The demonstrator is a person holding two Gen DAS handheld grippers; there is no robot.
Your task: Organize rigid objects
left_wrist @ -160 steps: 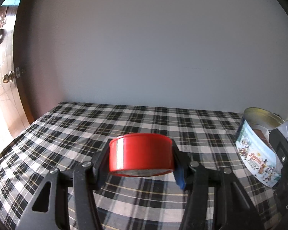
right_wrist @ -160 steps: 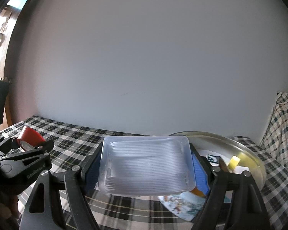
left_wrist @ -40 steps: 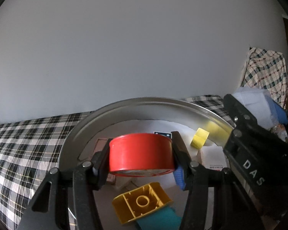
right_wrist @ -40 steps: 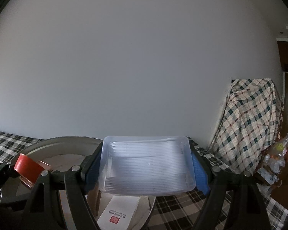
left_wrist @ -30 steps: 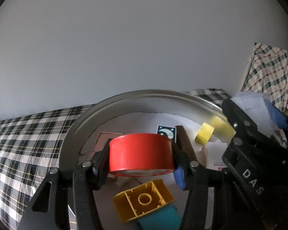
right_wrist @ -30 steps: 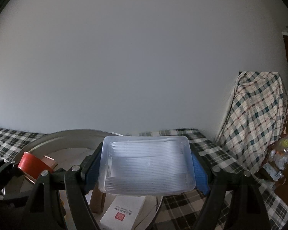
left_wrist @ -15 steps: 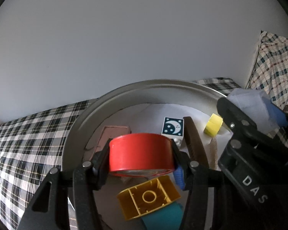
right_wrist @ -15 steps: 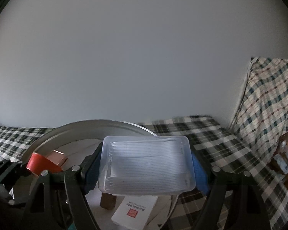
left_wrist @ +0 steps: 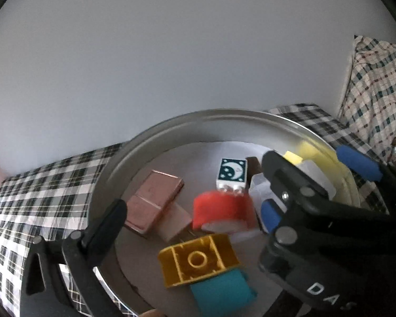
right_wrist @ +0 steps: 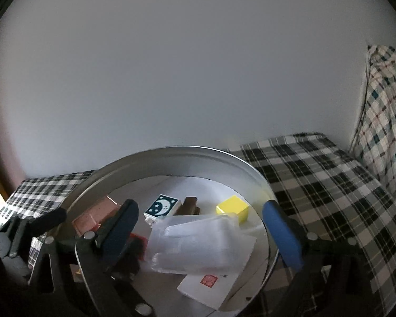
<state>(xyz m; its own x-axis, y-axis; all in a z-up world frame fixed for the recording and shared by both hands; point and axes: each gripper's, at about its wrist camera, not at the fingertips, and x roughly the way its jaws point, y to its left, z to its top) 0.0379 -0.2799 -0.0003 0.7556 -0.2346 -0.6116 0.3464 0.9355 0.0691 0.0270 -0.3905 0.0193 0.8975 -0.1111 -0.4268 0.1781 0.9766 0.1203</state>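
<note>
A round metal tin (left_wrist: pixel 224 113) stands on the checked cloth below both grippers. My left gripper (left_wrist: pixel 198 208) has its jaws opening wide. A red round tin (left_wrist: pixel 221 211) lies blurred inside the metal tin, free of the fingers (left_wrist: pixel 105 224). My right gripper (right_wrist: pixel 200 206) is opening too. The clear plastic box (right_wrist: pixel 198 243) lies tilted in the metal tin (right_wrist: pixel 171 149) between its blue pads (right_wrist: pixel 282 237), touching neither. In the left wrist view the right gripper (left_wrist: pixel 306 155) covers the lower right and hides my right finger.
Inside the tin lie a yellow brick (left_wrist: pixel 198 261), a teal block (left_wrist: pixel 221 293), a moon-printed block (left_wrist: pixel 232 171), a copper flat box (left_wrist: pixel 153 203), a yellow cube (right_wrist: pixel 232 208) and a white stamped box (right_wrist: pixel 213 282). A cloth-draped object (right_wrist: pixel 382 121) stands at the right.
Both grippers have opened. The red tin left the left jaws and dropped into the metal tin. The clear box left the right jaws and dropped in beside it.
</note>
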